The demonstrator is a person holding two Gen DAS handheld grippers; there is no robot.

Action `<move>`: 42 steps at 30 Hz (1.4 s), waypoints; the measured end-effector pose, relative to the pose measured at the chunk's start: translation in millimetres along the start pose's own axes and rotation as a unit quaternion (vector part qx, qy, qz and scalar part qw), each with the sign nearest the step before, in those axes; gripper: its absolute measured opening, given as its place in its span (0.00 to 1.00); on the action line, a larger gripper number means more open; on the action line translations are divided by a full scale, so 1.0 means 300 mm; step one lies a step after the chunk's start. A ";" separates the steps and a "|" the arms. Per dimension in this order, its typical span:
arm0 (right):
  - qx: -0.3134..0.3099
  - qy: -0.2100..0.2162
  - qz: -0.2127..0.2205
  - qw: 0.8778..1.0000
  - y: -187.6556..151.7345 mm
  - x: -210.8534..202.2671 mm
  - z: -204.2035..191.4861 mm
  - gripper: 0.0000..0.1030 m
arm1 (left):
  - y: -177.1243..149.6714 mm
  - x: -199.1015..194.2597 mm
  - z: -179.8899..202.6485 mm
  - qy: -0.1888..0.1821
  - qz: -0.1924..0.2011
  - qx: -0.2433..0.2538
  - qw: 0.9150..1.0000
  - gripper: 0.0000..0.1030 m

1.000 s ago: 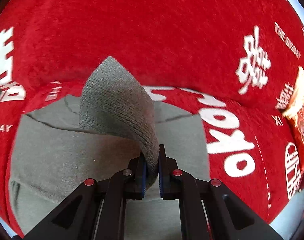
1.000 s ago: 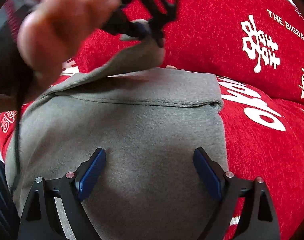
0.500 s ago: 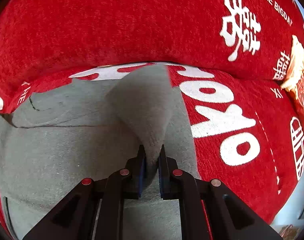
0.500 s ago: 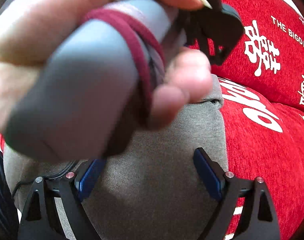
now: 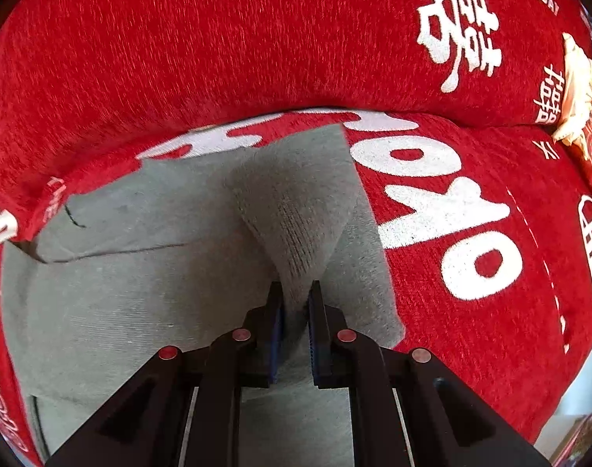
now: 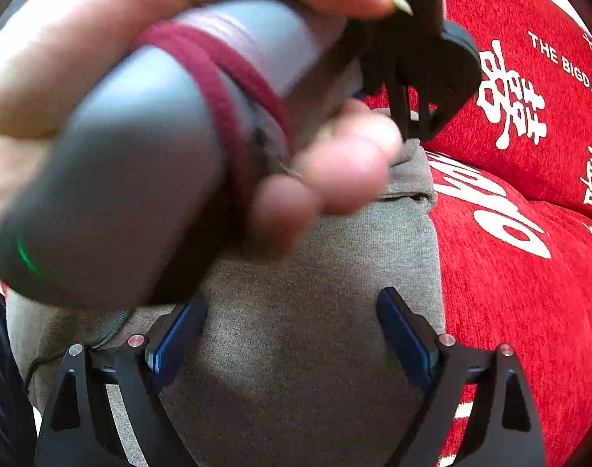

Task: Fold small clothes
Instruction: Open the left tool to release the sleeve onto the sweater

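Note:
A small grey knit garment [image 5: 140, 292] lies flat on a red cover; it also shows in the right wrist view [image 6: 315, 350]. My left gripper [image 5: 296, 303] is shut on a ribbed grey cuff [image 5: 299, 225], which is laid across the garment's right part. My right gripper [image 6: 292, 334] is open and empty, low over the garment. In the right wrist view the hand with the left gripper's grey handle [image 6: 120, 179] fills the upper left and hides the far part of the garment.
The red cover [image 5: 218, 39] with white lettering rises as a cushion behind the garment. A cream and red item [image 5: 580, 89] lies at the far right. A cable [image 6: 81, 346] hangs at the left by the right gripper.
My left gripper has carried the cuff down and to the right, from raised in the air to lying over the garment. The left hand has come close in front of the right camera.

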State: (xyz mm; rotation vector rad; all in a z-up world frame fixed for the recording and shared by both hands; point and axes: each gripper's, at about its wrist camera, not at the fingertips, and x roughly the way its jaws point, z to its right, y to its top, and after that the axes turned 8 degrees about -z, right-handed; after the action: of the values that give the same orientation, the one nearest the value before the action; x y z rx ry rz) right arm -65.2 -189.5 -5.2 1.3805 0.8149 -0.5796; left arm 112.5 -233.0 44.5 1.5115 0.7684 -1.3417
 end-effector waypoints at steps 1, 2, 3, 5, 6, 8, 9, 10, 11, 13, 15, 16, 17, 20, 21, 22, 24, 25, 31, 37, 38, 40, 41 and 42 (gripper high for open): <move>0.000 0.000 0.000 1.000 0.000 0.000 0.001 0.90 | -0.004 -0.010 0.001 0.000 0.002 0.005 1.000 0.11; -0.001 0.001 -0.001 1.000 0.002 0.002 0.003 0.91 | -0.010 -0.023 0.007 -0.005 0.005 0.014 1.000 0.11; -0.004 0.003 -0.002 1.000 0.004 0.004 0.001 0.96 | -0.012 -0.033 0.010 -0.009 0.008 0.019 1.000 0.11; -0.010 0.001 -0.004 1.000 0.004 0.005 -0.008 0.97 | -0.015 -0.050 0.019 -0.015 0.014 0.031 0.999 0.11; -0.011 0.000 -0.004 1.000 0.004 0.004 -0.010 0.97 | -0.013 -0.057 0.020 -0.014 0.018 0.033 0.999 0.11; -0.010 0.002 -0.004 1.000 0.003 0.002 -0.015 0.97 | -0.004 -0.064 0.007 -0.004 0.029 0.027 0.999 0.11; -0.009 0.003 -0.003 1.000 0.003 0.002 -0.015 0.97 | -0.001 -0.065 -0.010 -0.002 0.033 0.023 0.999 0.11; -0.008 0.004 -0.003 1.000 0.003 0.002 -0.018 0.97 | 0.003 -0.060 -0.035 0.001 0.035 0.019 0.999 0.11; -0.008 0.004 -0.003 1.000 0.004 0.001 -0.021 0.97 | 0.006 -0.051 -0.068 0.007 0.034 0.009 0.999 0.11; -0.008 0.004 -0.003 1.000 0.005 0.001 -0.023 0.97 | 0.002 -0.027 -0.151 0.001 0.026 -0.018 0.999 0.11; -0.008 0.004 -0.003 1.000 0.006 0.001 -0.026 0.97 | -0.019 -0.004 -0.252 -0.002 0.021 -0.048 0.999 0.11; -0.007 0.004 -0.003 1.000 0.006 0.002 -0.028 0.97 | -0.036 0.006 -0.318 0.004 0.019 -0.067 0.998 0.11; -0.007 0.004 -0.003 1.000 0.007 0.002 -0.029 0.97 | -0.052 0.017 -0.374 0.007 0.016 -0.083 0.996 0.11; -0.008 0.004 -0.003 1.000 0.010 0.003 -0.033 0.97 | -0.133 0.033 -0.580 0.000 0.015 -0.139 0.990 0.11; -0.008 0.003 -0.003 1.000 0.009 0.002 -0.036 0.97 | -0.157 0.023 -0.632 -0.018 0.023 -0.150 0.988 0.11; -0.008 0.003 -0.003 1.000 0.010 0.002 -0.038 0.97 | -0.185 0.010 -0.695 -0.029 0.027 -0.166 0.985 0.11; -0.008 0.003 -0.003 1.000 0.010 0.005 -0.033 0.97 | -0.221 -0.008 -0.784 -0.016 0.033 -0.185 0.982 0.11; -0.008 0.002 -0.003 1.000 0.009 0.007 -0.034 0.97 | -0.235 -0.012 -0.831 -0.013 0.035 -0.192 0.981 0.11; -0.008 0.003 -0.003 1.000 0.011 0.005 -0.048 0.97 | -0.250 -0.027 -0.977 0.092 0.021 -0.237 0.967 0.12; -0.009 0.001 -0.001 1.000 0.013 -0.001 -0.059 0.97 | -0.281 -0.067 -1.037 0.042 0.028 -0.263 0.964 0.12; -0.009 0.000 0.002 1.000 0.013 -0.007 -0.059 0.97 | -0.280 -0.078 -1.017 0.025 0.035 -0.253 0.966 0.12; -0.008 0.002 0.014 1.000 0.009 -0.028 -0.058 0.97 | -0.275 -0.093 -0.969 -0.002 0.045 -0.232 0.972 0.12; -0.008 0.005 0.025 1.000 0.012 -0.047 -0.056 0.97 | -0.280 -0.097 -0.941 -0.013 0.047 -0.220 0.974 0.12; -0.006 0.006 0.033 0.999 0.018 -0.060 -0.052 0.97 | -0.292 -0.099 -0.910 -0.025 0.051 -0.205 0.977 0.12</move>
State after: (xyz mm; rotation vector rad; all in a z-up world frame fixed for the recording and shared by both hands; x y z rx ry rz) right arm -74.7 -175.2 12.4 1.3955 0.7776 -0.5156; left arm 131.5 54.5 40.9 1.1684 0.8626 -1.0629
